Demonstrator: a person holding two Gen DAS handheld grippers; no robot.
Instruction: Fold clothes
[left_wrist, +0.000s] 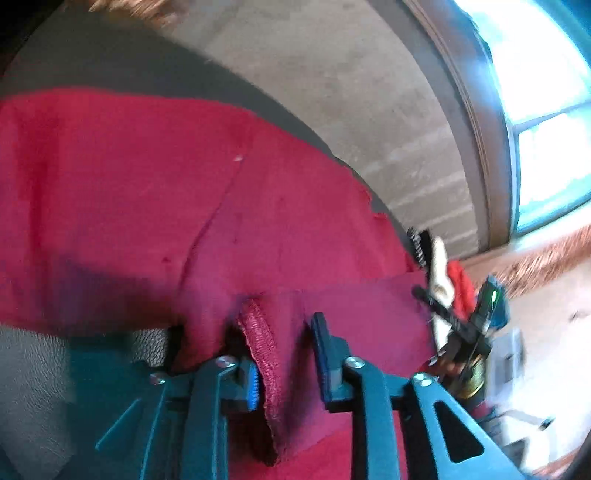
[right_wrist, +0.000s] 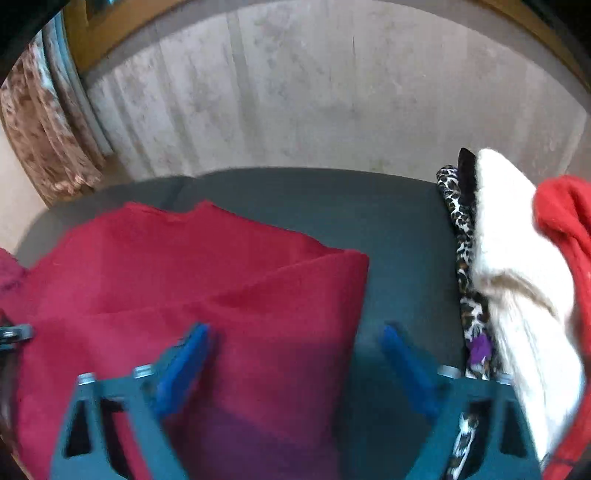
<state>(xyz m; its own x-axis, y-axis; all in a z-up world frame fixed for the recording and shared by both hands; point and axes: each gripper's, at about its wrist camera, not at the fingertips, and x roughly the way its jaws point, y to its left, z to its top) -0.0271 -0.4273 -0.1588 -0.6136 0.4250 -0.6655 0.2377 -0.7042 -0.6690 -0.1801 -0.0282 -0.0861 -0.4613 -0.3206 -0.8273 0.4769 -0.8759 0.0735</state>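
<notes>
A red garment (left_wrist: 155, 206) lies spread on a grey cushioned surface (left_wrist: 155, 62). In the left wrist view my left gripper (left_wrist: 286, 350) is open, and the garment's ribbed hem (left_wrist: 258, 339) stands between its fingers, close against the left pad (left_wrist: 252, 386). In the right wrist view the same red garment (right_wrist: 192, 280) shows a folded layer with its edge on the right. My right gripper (right_wrist: 295, 354) is wide open just above it. Its left finger (right_wrist: 184, 365) is over the cloth and its right finger (right_wrist: 404, 369) over the bare grey surface (right_wrist: 399, 236). Nothing is held in it.
A pile of clothes sits at the right of the surface: a leopard-print piece (right_wrist: 463, 236), a white fluffy one (right_wrist: 513, 258) and a red one (right_wrist: 569, 221). Behind runs a pale concrete wall (right_wrist: 314, 96). There is a window (left_wrist: 546, 110) and a patterned curtain (right_wrist: 44, 147).
</notes>
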